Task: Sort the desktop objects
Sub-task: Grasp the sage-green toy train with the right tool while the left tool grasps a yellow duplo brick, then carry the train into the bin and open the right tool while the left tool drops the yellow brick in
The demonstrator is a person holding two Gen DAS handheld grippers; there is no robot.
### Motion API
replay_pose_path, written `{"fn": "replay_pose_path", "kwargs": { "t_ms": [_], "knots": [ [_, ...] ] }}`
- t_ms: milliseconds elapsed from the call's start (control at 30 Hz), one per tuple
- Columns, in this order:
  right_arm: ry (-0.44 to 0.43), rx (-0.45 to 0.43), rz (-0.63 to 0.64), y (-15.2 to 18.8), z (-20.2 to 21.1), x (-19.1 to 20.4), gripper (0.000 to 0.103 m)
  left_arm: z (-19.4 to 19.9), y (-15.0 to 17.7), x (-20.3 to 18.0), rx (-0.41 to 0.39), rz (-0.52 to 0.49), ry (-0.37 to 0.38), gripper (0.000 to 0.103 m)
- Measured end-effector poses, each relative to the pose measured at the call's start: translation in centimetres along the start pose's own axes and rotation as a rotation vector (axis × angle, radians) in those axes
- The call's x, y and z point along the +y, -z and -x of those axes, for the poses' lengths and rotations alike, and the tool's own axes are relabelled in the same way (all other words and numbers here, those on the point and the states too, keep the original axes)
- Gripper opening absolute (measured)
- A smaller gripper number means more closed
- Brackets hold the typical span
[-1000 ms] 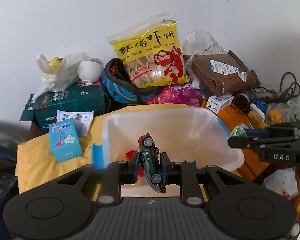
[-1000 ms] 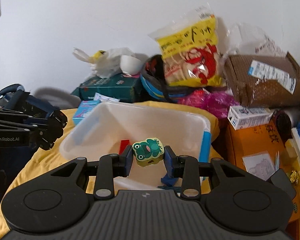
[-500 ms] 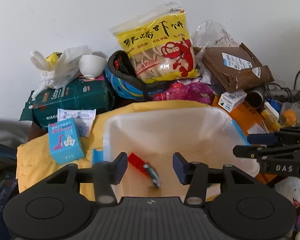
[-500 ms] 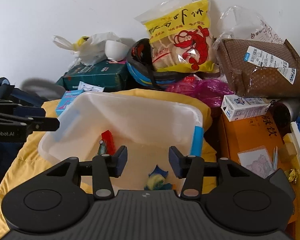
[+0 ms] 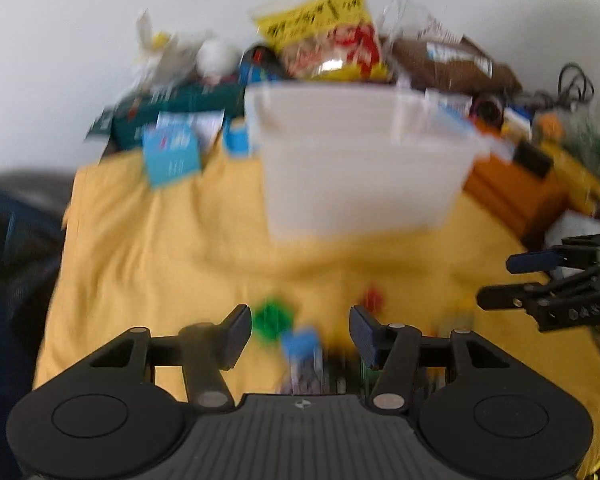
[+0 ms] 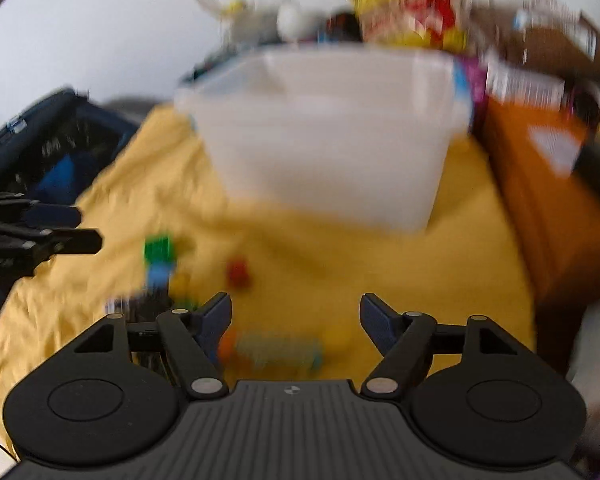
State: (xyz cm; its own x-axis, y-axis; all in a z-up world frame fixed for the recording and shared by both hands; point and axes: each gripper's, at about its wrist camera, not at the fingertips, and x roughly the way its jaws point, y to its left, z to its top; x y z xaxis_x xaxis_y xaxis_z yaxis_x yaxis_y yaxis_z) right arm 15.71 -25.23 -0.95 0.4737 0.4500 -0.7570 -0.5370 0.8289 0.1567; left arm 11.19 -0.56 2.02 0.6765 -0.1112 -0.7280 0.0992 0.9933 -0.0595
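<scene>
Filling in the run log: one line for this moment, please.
left gripper: open, empty | right gripper: open, empty | small toys: on yellow cloth | bin: behind | frames: blurred

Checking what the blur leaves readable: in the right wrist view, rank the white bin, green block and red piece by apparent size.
1. White bin, by far the largest.
2. Green block.
3. Red piece, only slightly smaller; motion blur makes these two unsure.

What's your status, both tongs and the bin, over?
Left tongs open, empty. Right tongs open, empty. White bin ahead on yellow cloth. Small toys, blurred, lie between tongs and bin.
</scene>
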Motion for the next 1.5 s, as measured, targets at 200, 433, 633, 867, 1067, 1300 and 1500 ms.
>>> {"fn": "replay_pose_path", "kwargs": {
  "t_ms": [200,433,633,867,1067,1300,1500],
  "knots": [
    [0.002,0.02,-0.066,1.2,-1.7,0.4,0.075,-1.5,5.5,0.0,0.121,0.05,0.01,0.058],
    [0.004,0.052,-0.104,1.3,-3.6,-0.4,0.074,-3.5,6.2,-0.6,0.143,0.052,0.017,0.058],
    [-0.034,0.051,-0.094,1.5,-3.5,-0.7,0.069,-4.4,6.5,-0.7,0.147,0.052,0.043,0.053],
    [-0.031,0.004,-0.087,1.8,-1.4,-0.7,0.069,-3.8,6.4,-0.8,0.114,0.007,0.072,0.04],
    [-0.022,-0.053,-0.05,1.8,0.9,-0.5,0.069,-1.8,5.0,-0.2,0.052,0.003,0.08,0.033],
    [-0.025,-0.084,-0.08,1.0,1.5,-0.9,0.069,-1.4,3.2,0.0,0.025,-0.023,0.055,0.033],
    [-0.035,-0.146,-0.085,-1.3,2.9,-1.5,0.069,-0.5,0.6,0.0,-0.028,0.006,0.079,0.033]
  ]
}}
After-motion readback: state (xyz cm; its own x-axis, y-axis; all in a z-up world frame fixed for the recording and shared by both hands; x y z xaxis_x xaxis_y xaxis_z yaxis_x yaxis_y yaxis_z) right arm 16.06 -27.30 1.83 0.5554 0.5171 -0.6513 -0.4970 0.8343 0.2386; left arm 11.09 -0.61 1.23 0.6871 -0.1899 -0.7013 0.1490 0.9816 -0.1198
